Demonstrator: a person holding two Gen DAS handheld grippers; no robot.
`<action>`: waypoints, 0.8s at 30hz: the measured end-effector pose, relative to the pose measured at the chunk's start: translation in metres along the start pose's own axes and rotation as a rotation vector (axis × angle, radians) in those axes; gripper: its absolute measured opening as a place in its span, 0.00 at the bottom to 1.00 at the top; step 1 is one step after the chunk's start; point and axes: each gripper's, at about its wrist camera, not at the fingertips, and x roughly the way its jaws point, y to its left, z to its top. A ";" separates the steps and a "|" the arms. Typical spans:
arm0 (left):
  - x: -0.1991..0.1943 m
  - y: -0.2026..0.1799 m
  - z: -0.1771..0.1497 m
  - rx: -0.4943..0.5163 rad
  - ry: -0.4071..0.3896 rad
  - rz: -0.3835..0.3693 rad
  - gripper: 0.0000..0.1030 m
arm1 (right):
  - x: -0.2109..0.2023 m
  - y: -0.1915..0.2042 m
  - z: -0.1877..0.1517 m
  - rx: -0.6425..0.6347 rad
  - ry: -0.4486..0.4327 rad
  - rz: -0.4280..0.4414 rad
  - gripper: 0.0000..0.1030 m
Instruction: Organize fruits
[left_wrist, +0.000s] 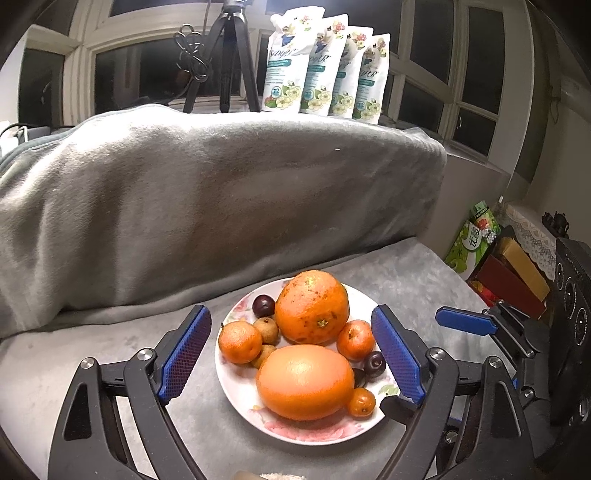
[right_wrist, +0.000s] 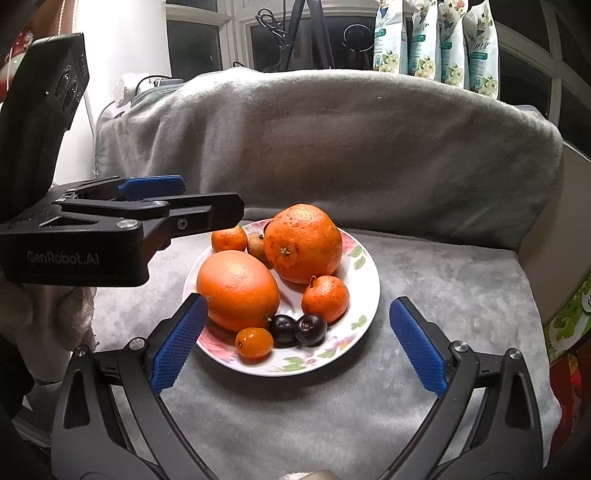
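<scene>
A flowered white plate sits on a grey cloth and holds two big oranges, two mandarins, a small orange fruit, two dark plums and brown longans. My right gripper is open, its blue pads on either side of the plate's near half and touching no fruit. My left gripper is open too, its pads flanking the plate with nothing gripped. Its black frame reaches in from the left above the plate's far left rim.
A grey blanket drapes over a raised back just behind the plate. Several flowered pouches and a tripod stand on the window ledge beyond. Boxes and a green pack crowd the right edge of the cloth.
</scene>
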 end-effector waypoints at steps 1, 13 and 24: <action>-0.001 0.000 0.000 0.000 -0.002 0.001 0.86 | -0.001 0.001 0.000 0.000 -0.003 -0.003 0.98; -0.032 -0.002 -0.001 -0.009 -0.060 0.014 0.86 | -0.024 0.005 0.003 0.010 -0.047 -0.026 0.98; -0.068 -0.002 -0.013 -0.013 -0.119 0.030 0.86 | -0.045 0.010 0.000 0.035 -0.079 -0.049 0.98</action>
